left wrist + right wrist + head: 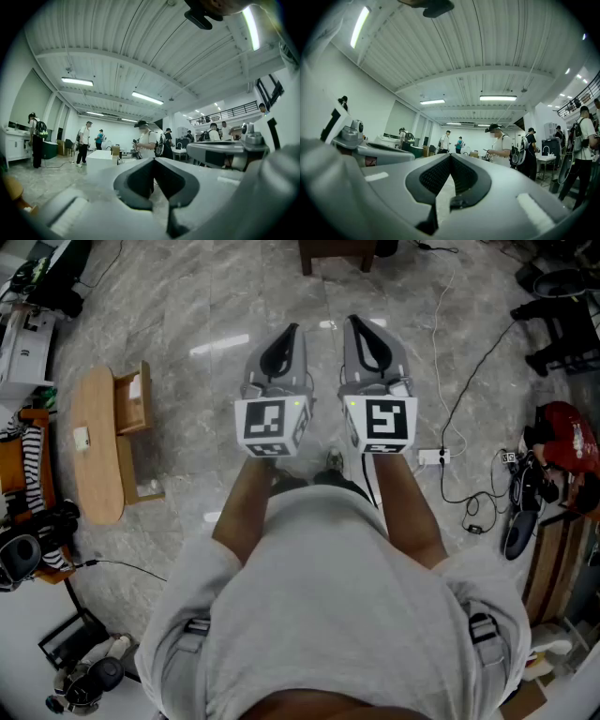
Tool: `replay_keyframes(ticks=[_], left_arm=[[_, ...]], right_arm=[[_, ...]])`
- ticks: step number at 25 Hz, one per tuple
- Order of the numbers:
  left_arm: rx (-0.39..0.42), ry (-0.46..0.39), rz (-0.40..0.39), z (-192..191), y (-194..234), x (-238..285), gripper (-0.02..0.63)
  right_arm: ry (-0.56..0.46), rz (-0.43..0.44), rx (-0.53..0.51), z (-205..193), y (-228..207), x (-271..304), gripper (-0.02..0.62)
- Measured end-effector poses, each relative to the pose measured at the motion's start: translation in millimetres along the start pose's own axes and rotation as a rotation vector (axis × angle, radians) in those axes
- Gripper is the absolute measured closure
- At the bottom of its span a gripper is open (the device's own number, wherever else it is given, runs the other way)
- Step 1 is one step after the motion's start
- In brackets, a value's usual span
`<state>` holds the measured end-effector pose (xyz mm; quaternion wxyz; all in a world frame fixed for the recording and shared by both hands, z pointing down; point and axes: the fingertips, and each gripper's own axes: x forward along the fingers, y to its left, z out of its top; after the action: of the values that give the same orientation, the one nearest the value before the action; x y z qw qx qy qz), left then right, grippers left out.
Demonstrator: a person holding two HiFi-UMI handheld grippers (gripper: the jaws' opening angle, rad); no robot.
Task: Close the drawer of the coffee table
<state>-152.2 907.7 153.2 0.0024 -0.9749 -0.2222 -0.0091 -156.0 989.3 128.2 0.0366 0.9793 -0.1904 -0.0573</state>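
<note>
Wooden coffee table [97, 451] sits at my nine o'clock, well apart, its drawer [132, 401] standing open. I reckon I should turn to face it and push squarely on the drawer front, straight along its slide, so it doesn't skew. Count: one table, one open drawer, two grippers, with the left gripper [291, 331] and right gripper [355, 322] at twelve, both pressed together, empty.

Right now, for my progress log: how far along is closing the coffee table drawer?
Done: nothing; the drawer juts open from the coffee table at the head view's left. In hand: nothing; the left gripper and right gripper are shut, empty, well away from it. Left: walk over, push the drawer shut.
</note>
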Motion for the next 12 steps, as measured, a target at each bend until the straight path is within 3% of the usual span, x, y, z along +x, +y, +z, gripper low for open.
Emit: replay_keyframes(ticks=[12], left_arm=[[0.003, 0.009, 0.087, -4.6, -4.3, 10.5, 0.586]], right_arm=[[0.000, 0.078, 0.021, -6.4, -17.7, 4.0, 0.589]])
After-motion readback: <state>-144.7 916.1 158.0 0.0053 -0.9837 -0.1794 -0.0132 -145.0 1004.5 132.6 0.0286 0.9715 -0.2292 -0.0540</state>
